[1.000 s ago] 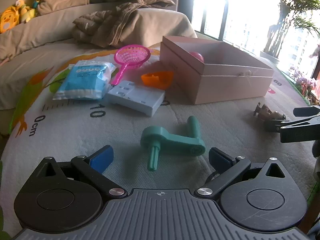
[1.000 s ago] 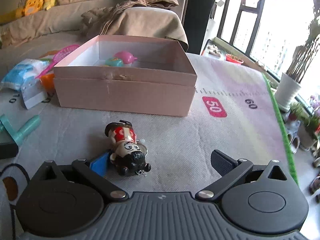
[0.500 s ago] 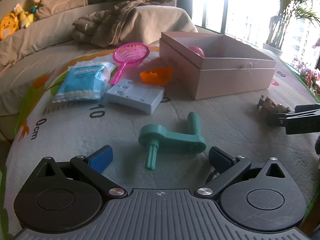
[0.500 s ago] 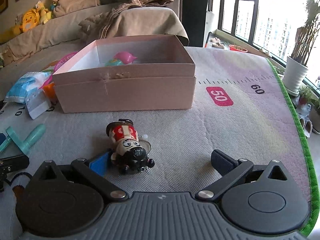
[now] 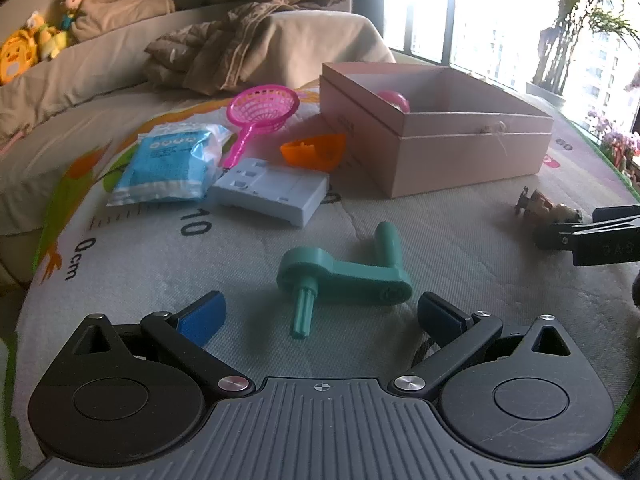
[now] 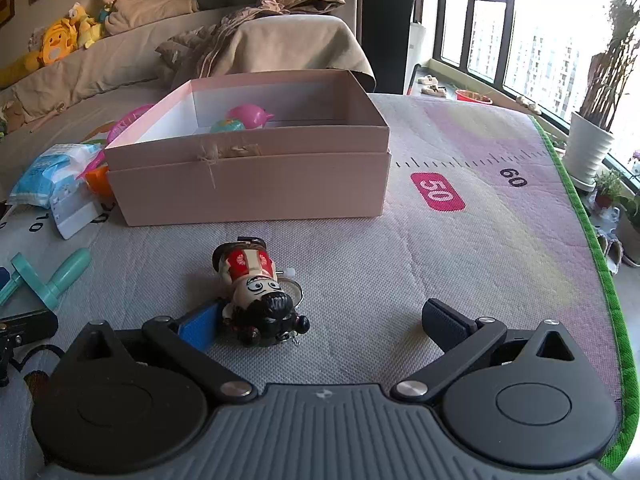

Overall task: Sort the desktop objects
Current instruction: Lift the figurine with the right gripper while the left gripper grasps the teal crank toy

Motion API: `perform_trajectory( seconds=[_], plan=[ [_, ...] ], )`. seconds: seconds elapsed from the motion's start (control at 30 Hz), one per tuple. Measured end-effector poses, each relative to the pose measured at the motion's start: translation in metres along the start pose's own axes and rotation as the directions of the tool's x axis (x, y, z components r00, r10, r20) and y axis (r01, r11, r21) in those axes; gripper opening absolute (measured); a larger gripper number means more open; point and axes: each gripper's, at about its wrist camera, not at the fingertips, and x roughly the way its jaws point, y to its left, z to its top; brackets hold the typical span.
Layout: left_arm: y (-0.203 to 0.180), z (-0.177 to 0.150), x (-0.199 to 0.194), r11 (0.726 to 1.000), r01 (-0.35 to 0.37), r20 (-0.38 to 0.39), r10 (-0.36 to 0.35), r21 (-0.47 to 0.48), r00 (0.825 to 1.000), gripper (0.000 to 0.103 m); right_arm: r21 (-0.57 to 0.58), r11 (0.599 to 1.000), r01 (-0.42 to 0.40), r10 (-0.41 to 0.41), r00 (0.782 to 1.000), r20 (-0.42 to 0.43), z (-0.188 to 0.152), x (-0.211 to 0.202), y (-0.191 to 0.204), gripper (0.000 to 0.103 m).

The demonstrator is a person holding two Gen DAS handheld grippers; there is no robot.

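Note:
A teal crank handle point(image 5: 344, 276) lies on the mat just ahead of my open left gripper point(image 5: 320, 316), partly between its fingers. A small doll figure point(image 6: 256, 288) lies on the mat beside the left finger of my open right gripper point(image 6: 320, 320); it also shows in the left wrist view point(image 5: 540, 208). An open pink box point(image 6: 248, 168) stands behind it and holds a pink toy point(image 6: 250, 114) and a teal toy point(image 6: 226, 125). The box also shows in the left wrist view point(image 5: 460, 152). The crank shows in the right wrist view point(image 6: 52, 276).
Left of the box lie a pink strainer point(image 5: 260, 116), an orange scoop point(image 5: 316, 152), a white power strip point(image 5: 272, 192) and a blue packet point(image 5: 172, 164). The mat's green edge point(image 6: 592, 240) runs on the right, with potted plants beyond. A couch with clothes stands behind.
Both cameras have shifted slightly, with the views tilting up a little. The crank and the doll lie where they were. Both grippers stay open.

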Motion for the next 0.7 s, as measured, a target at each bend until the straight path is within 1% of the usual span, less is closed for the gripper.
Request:
perform_trajectory(
  seconds=[0.23, 0.5, 0.6, 0.63, 0.7],
  plan=[
    [0.013, -0.003, -0.003, 1.000, 0.005, -0.004, -0.005, 0.013, 1.000, 0.103, 0.027, 0.999, 0.016, -0.016, 1.000, -0.001, -0.007, -0.007, 0.014, 0.103],
    [0.007, -0.001, -0.002, 1.000, -0.014, -0.010, 0.014, 0.000, 1.000, 0.103, 0.003, 1.000, 0.006, -0.006, 1.000, 0.000, -0.003, -0.005, 0.010, 0.103],
    [0.007, 0.000, -0.004, 1.000, -0.017, -0.022, 0.017, -0.016, 1.000, 0.103, -0.052, 0.998, -0.047, 0.046, 0.999, -0.008, -0.001, -0.008, 0.012, 0.103],
    [0.007, 0.000, -0.006, 1.000, -0.004, -0.022, 0.003, -0.023, 1.000, 0.103, -0.068, 0.996, -0.066, 0.066, 0.998, -0.003, 0.000, -0.011, 0.014, 0.103],
    [0.003, 0.003, -0.011, 0.998, 0.057, -0.002, -0.057, -0.021, 0.998, 0.103, -0.108, 0.990, -0.093, 0.097, 0.995, 0.038, 0.003, -0.021, 0.015, 0.103]
  ],
)
